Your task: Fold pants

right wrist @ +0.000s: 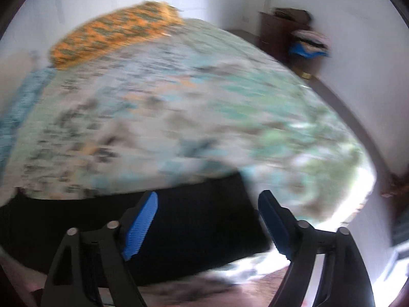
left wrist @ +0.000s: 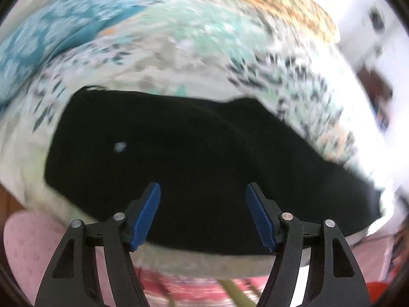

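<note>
Black pants (left wrist: 199,153) lie flat on a bed with a pale green and grey patterned sheet (left wrist: 179,51). A small white speck sits on the left part of the cloth. My left gripper (left wrist: 203,192) is open and empty, its blue pads above the near edge of the pants. In the right wrist view the pants (right wrist: 199,220) show as a dark band near the bed's front edge. My right gripper (right wrist: 208,199) is open and empty over the right end of the pants. Both views are blurred.
An orange patterned pillow (right wrist: 115,38) and a blue patterned pillow (left wrist: 64,25) lie at the far side of the bed. A dark wooden cabinet (right wrist: 278,30) with piled cloth stands by the white wall. Pink fabric (left wrist: 28,243) shows below the bed edge.
</note>
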Demonstrator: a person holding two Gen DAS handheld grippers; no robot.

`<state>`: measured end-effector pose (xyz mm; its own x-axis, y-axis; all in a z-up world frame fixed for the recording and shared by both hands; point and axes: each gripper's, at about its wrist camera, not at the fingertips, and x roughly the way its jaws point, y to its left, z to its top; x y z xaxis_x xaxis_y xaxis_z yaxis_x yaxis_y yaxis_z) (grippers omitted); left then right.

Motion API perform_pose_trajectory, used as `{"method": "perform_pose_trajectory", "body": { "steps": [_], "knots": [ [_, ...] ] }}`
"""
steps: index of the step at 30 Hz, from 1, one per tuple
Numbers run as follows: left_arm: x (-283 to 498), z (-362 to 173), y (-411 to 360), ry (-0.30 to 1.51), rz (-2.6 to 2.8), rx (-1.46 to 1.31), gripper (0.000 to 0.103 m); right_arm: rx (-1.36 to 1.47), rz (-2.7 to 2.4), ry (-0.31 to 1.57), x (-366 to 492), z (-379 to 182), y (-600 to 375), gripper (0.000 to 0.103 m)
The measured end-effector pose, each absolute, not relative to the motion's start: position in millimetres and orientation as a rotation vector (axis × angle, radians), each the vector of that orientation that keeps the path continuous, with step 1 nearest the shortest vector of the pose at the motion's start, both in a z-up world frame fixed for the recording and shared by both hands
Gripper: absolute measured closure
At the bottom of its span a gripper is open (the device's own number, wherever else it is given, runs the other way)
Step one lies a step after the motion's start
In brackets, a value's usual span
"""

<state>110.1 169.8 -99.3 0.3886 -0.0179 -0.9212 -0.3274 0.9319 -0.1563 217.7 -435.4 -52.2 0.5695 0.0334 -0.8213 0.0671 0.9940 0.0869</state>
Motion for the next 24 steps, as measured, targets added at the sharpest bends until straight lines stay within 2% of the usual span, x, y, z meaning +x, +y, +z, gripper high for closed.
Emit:
{"method": "perform_pose_trajectory", "body": {
  "steps": [4, 6, 9, 11, 15, 20, 22, 24],
  "knots": [
    [115.6, -162.9, 135.9, 1.374, 0.254, -0.067, 0.032, 0.094, 0.165, 1.043, 217.1, -90.0, -350.1, 0.011],
    [105.9, -163.9, 132.4, 1.357, 0.259, 0.003, 0.032, 0.054, 0.205, 1.109, 217.4, -121.3, -321.7, 0.011],
    [99.0, -156.5, 149.2, 1.379, 0.330, -0.041, 0.030, 0.040, 0.202, 1.217, 218.1, -163.9, -307.8, 0.011],
    [92.8, -152.2, 165.7, 1.367, 0.393, -0.087, 0.028, 0.021, 0.176, 1.230, 217.3, -174.5, -306.8, 0.011],
    [87.0, -132.8, 176.7, 1.270, 0.381, -0.244, 0.027, 0.022, 0.179, 1.218, 213.1, -178.1, -304.4, 0.003],
    [131.9, -121.6, 163.3, 1.151, 0.294, -0.233, 0.015, -0.028, 0.151, 1.207, 210.0, -181.0, -296.2, 0.000],
    [145.5, -129.3, 167.9, 1.097, 0.325, -0.207, 0.011, -0.022, 0.143, 1.198, 208.7, -180.4, -298.6, 0.000],
    [157.1, -148.1, 179.0, 1.138, 0.391, -0.194, 0.011, -0.010, 0.143, 1.190, 210.8, -180.5, -301.0, 0.000]
  ]
}}
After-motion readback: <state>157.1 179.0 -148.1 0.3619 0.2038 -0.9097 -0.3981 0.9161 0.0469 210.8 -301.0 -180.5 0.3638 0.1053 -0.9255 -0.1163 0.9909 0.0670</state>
